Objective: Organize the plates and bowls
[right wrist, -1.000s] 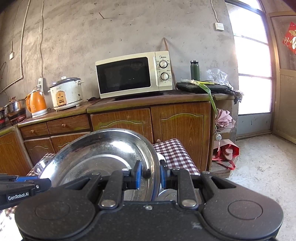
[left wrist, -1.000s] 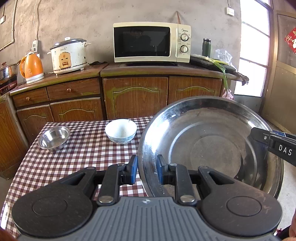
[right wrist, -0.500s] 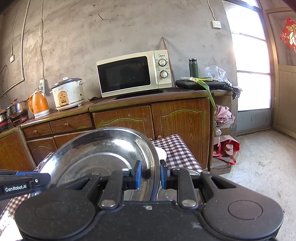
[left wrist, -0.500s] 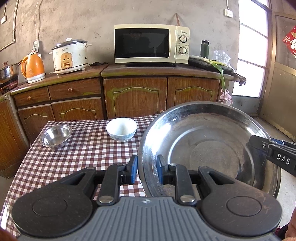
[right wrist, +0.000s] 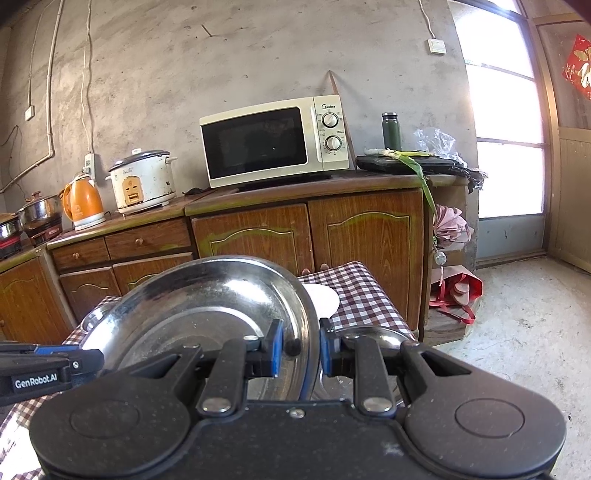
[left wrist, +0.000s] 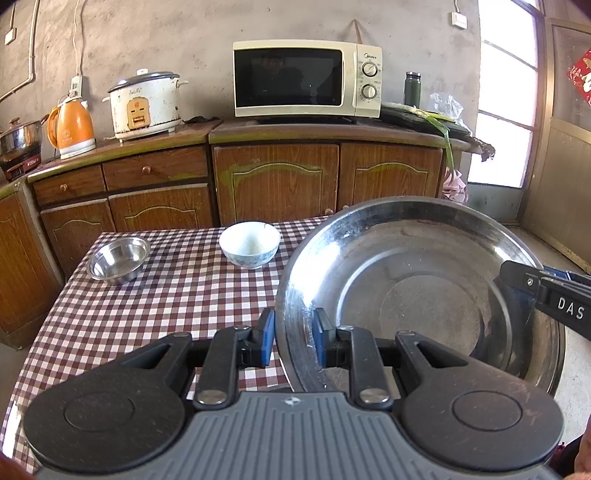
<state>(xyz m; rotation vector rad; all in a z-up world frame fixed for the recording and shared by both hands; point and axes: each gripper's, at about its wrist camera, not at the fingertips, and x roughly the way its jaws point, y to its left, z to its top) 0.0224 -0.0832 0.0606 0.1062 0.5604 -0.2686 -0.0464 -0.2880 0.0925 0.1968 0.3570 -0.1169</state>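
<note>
A rough grey plaster wall [left wrist: 184, 33] runs behind a long row of brown wood cabinets [left wrist: 277, 181], w/ a bright window [right wrist: 506, 122] on the right side. In front of the cabinets we see a table under a red-and-white checked cloth [left wrist: 147, 306].

Biggest thing near us: a wide steel plate [left wrist: 424, 295], shallow and shiny, tilted and lifted clear of the cloth over the table's right part. We hold it from both sides. Our left gripper [left wrist: 291, 332] is clamped narrow on the plate's near-left rim, one blue pad on each face. Our right gripper [right wrist: 300, 347] pinches the opposite rim the same way; in the left wrist view it comes in from the right edge.

On the counter, a cream microwave [left wrist: 306, 77] sits centre, a white rice cooker [left wrist: 146, 103] to its left, then an orange kettle [left wrist: 72, 127] further left.

On the cloth, a white ceramic bowl [left wrist: 249, 243] stands near the far edge, mid-table. A small steel bowl [left wrist: 118, 258] sits left of it, apart. In the right wrist view a white dish [right wrist: 325, 299] peeks out behind the plate's rim, only partly visible.
</note>
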